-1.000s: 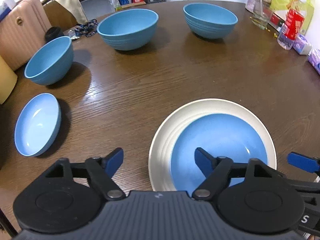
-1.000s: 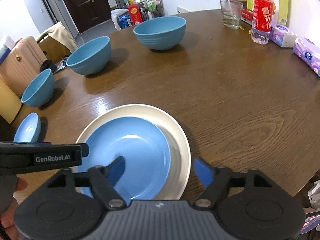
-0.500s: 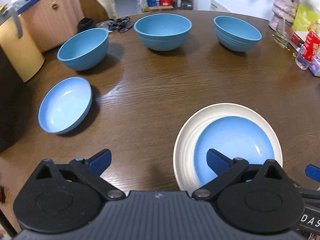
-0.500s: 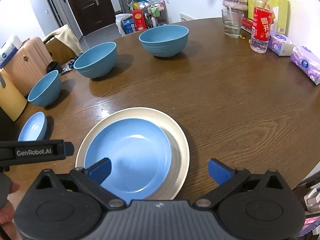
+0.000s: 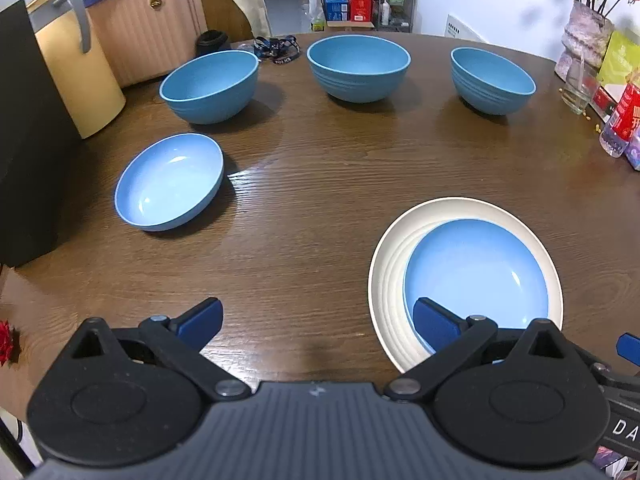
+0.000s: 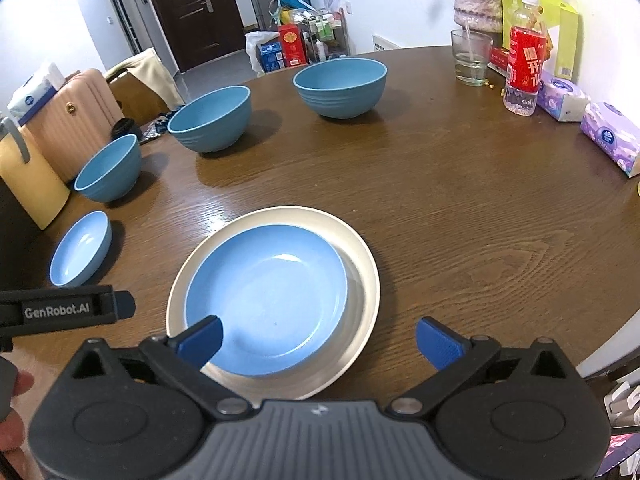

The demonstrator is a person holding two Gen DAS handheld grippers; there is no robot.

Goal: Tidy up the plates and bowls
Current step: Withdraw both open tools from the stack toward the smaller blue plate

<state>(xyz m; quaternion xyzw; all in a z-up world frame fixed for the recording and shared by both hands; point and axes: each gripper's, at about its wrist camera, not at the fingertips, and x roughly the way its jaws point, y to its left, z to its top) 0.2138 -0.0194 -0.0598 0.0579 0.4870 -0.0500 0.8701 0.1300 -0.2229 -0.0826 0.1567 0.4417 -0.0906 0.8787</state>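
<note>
Now, left wrist view —
left claw (image 5: 316, 318): blue fingers spread wide, nothing between them, hanging over the near edge of the brown wooden surface (image 5: 320, 184); they have just been opening.
cream plate (image 5: 390, 280): near the near edge, right of the claw, with the blue plate (image 5: 476, 272) resting inside it.
shallow blue dish (image 5: 170, 182): alone toward the left edge.
three blue bowls: left bowl (image 5: 210, 86), middle bowl (image 5: 358, 68), right bowl (image 5: 492, 80), in a row along the far edge, apart from one another.

Right wrist view —
right claw (image 6: 318, 340): fingers spread wide and empty, just been opening; the left finger lies across the stacked plates' near rim in this view.
blue plate in the cream plate: toward the near edge.
bottle (image 6: 524, 60), glass (image 6: 472, 58), tissue packs (image 6: 610, 138): along the right edge.
</note>
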